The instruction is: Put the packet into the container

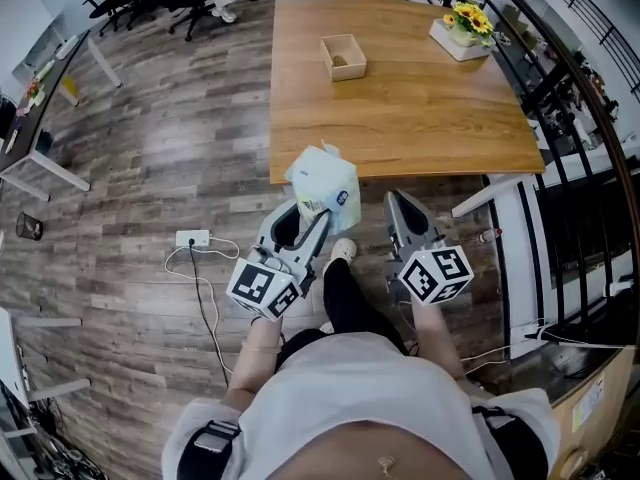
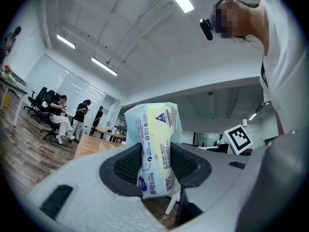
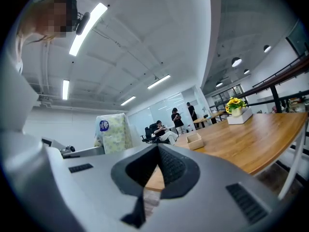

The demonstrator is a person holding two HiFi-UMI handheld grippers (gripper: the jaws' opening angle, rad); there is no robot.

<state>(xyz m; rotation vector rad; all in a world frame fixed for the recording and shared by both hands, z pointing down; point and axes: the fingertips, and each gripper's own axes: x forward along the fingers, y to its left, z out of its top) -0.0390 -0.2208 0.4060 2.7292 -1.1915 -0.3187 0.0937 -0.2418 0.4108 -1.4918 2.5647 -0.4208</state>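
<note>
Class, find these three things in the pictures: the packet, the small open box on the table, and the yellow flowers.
packet (image 1: 323, 185): head view, middle of its pale wrapper.
box (image 1: 327, 58): head view, its left wall.
flowers (image 1: 470, 18): head view, the yellow blooms.

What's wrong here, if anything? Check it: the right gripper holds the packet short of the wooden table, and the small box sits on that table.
The gripper is wrong. The left gripper holds the packet, not the right gripper; the left gripper view shows its jaws pressed on it. The rest stands: the packet is short of the wooden table, and the small box sits on that table.
</note>
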